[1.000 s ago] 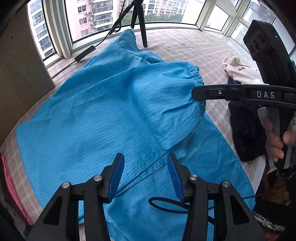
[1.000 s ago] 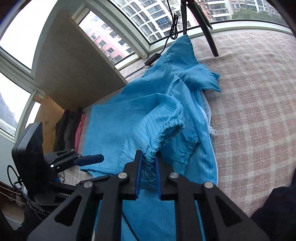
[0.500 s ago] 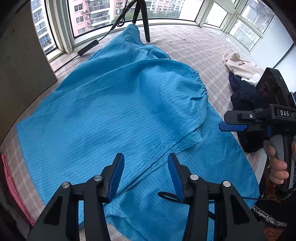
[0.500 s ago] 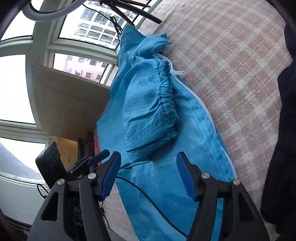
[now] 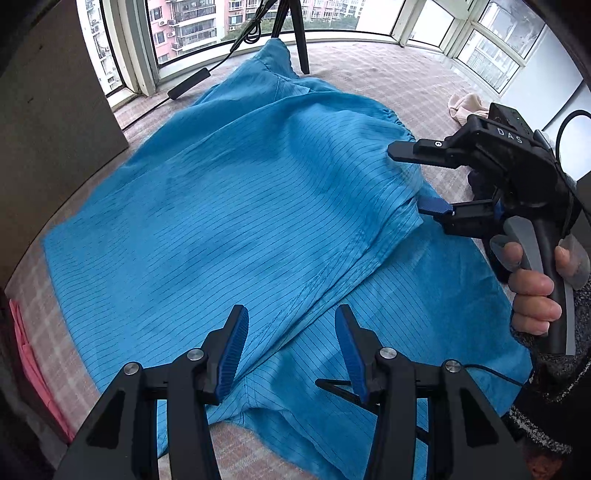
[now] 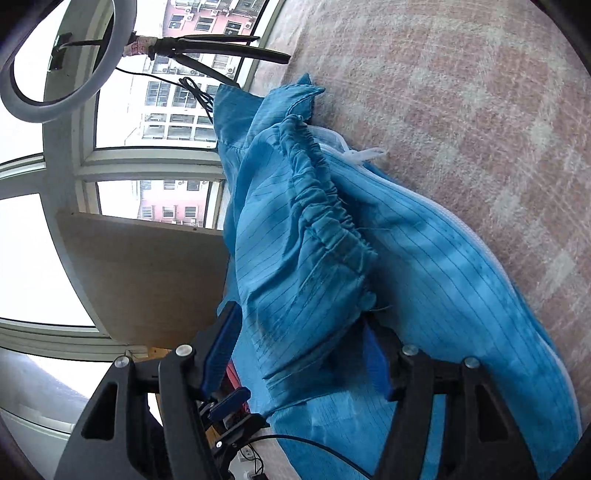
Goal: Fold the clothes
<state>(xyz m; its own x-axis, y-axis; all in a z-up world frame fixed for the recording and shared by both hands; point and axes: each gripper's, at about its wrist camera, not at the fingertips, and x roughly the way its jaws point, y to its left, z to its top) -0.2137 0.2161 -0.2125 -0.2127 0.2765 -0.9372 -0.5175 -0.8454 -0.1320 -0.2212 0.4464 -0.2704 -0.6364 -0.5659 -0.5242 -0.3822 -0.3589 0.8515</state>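
A blue garment [image 5: 258, 206] with thin dark stripes lies on pink-and-white checked bedding [image 6: 461, 110], perhaps a blanket.

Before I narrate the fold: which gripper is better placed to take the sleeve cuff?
Right gripper: its closing jaws straddle the cuff. Left gripper hangs open over the hem.

Daylight enters through the curved bank of windows [image 5: 184, 33]; panes are overexposed to white in the right wrist view. Illumination is even and fairly bright, shadows soft: a faint one falls on the blue garment [image 5: 229, 221] under each hand-held gripper. No hard glare on the fabric. Both views show strong fisheye bending, with dark vignetted corners. The checked surface [image 6: 480, 129] looks smeared and soft in the right wrist view; the left view is sharp.
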